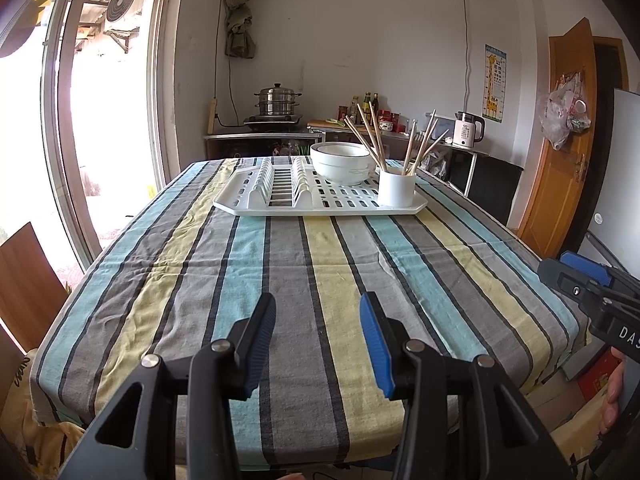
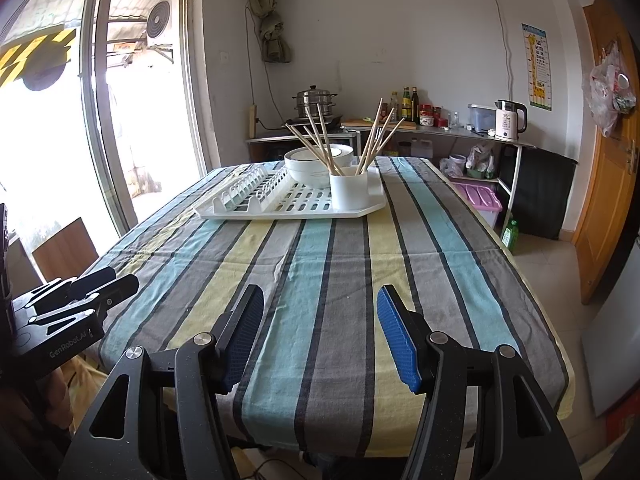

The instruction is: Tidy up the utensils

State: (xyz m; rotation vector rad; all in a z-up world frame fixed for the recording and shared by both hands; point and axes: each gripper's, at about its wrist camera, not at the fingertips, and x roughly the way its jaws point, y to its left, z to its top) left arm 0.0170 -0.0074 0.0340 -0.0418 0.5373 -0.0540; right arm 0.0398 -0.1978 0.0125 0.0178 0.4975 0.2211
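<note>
progress: i judge the task looks near done or not yet started, can't tell which. all chopsticks (image 1: 374, 140) i can see stand in the white holder cup (image 1: 396, 188), in two bunches, leaning out to diff sides.
where things are: holder cup sits on the near right corner of the white drying rack (image 1: 280, 206), far end of the table (image 1: 280, 280). stacked white bowls (image 1: 340, 162) just beside the cup, also on the rack.
what is left: no loose utensil on the striped cloth betw. me and the rack. plate slots of the rack are empty. maybe tidy the chopsticks into one bunch, only my guess.
my left fingers (image 1: 318, 320): open, nothing betw. them, over the near edge of the table, well apart from the rack.
my right fingers (image 2: 320, 316): open too, a bit wider, empty, also at the near edge.
writing, left gripper body: "genrobot.ai" in the right wrist view.
writing, right gripper body: "das", rest cut off.
writing, kettle (image 2: 510, 120): small display, digits too small to be sure.
wall poster (image 2: 538, 66): giraffe chart w/ rows of symbols, not readable.
</note>
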